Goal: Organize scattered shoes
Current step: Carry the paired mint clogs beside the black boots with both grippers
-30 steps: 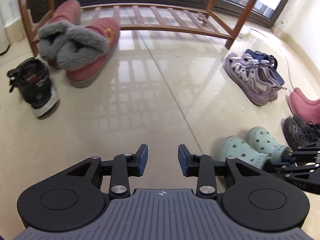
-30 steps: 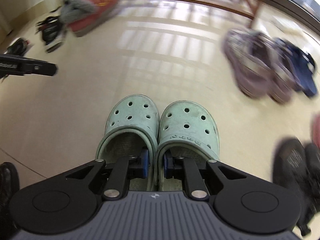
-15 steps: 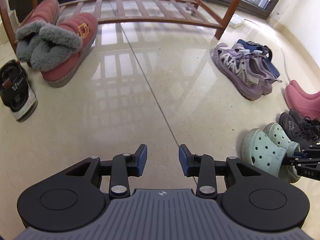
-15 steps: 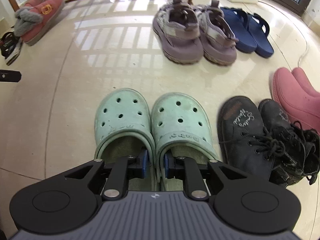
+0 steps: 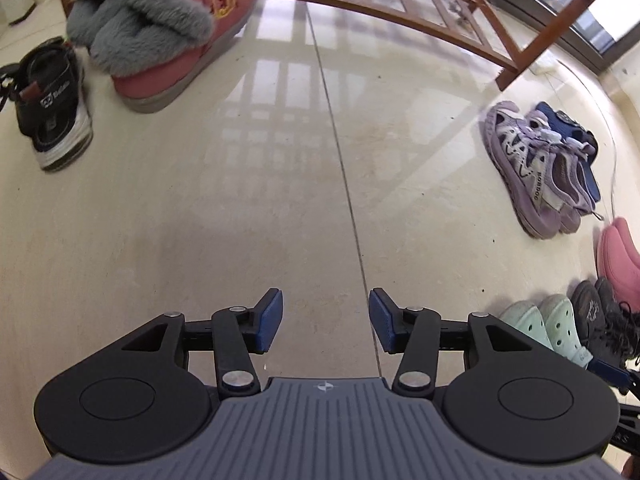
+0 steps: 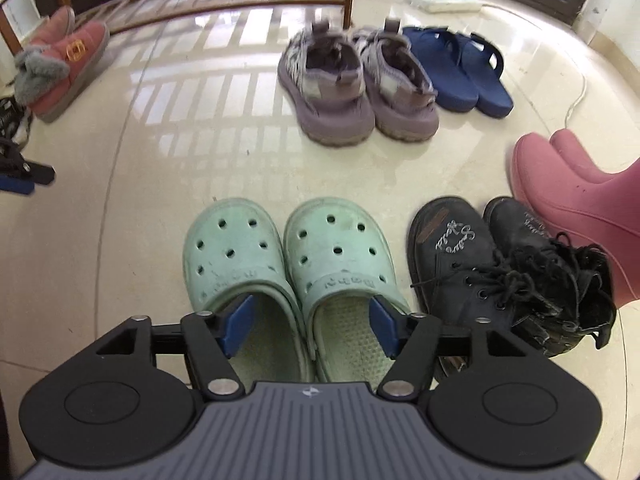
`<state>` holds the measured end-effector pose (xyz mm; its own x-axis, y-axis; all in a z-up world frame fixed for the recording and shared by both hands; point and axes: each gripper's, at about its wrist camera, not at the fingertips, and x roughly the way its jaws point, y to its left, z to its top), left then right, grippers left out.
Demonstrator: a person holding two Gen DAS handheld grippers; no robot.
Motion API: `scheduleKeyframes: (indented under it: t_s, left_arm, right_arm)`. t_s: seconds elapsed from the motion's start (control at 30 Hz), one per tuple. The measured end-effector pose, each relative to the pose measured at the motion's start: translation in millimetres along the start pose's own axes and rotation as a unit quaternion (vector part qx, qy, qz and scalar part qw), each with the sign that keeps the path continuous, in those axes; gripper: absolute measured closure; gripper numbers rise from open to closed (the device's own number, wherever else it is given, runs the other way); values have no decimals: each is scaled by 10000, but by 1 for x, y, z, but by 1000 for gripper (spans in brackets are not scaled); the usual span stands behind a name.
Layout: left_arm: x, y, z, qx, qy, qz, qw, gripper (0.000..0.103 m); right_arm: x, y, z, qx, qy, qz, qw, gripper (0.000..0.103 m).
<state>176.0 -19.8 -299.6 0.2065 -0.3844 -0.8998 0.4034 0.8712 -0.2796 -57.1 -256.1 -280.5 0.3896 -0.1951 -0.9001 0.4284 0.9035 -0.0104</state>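
Where window light falls, tile floor gleams.

We counted two mint clogs, two black boots, two pink rain boots, two lilac sandals, two blue slides, and two fur-lined pink slippers.

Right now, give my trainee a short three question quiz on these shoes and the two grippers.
1. True or false: the right gripper is clamped on the mint clogs.
2. Which pair stands directly right of the clogs in the right wrist view? A blue slides, B black boots, C purple sandals.
3. Fill in: between the left gripper pads shows only bare ____.

Key: 1 false, its jaws are opening, pads clear of both clogs. 2 B, black boots. 3 floor.
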Motion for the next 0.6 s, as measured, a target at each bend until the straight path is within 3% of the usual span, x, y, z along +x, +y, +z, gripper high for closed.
scheduleKeyframes:
  t_s: [0.13, 0.27, 0.43, 0.6]
  left_arm:
    - [-2, -2, -3, 64, -19, -3, 10000, 51]
    - [-2, -3, -4, 27, 44, -12, 10000, 48]
    - [0, -13, 6, -281, 314, 233, 9988, 48]
    - [-17, -56, 23, -217, 113, 288, 9993, 44]
  right_arm:
    - [-8, 8, 8, 24, -208, 18, 9998, 16]
    - [-2, 14, 12, 146, -222, -90, 9996, 10]
    - [7, 9, 7, 431, 18, -94, 9990, 9]
    - [13, 6, -7, 523, 189, -230, 9982, 8]
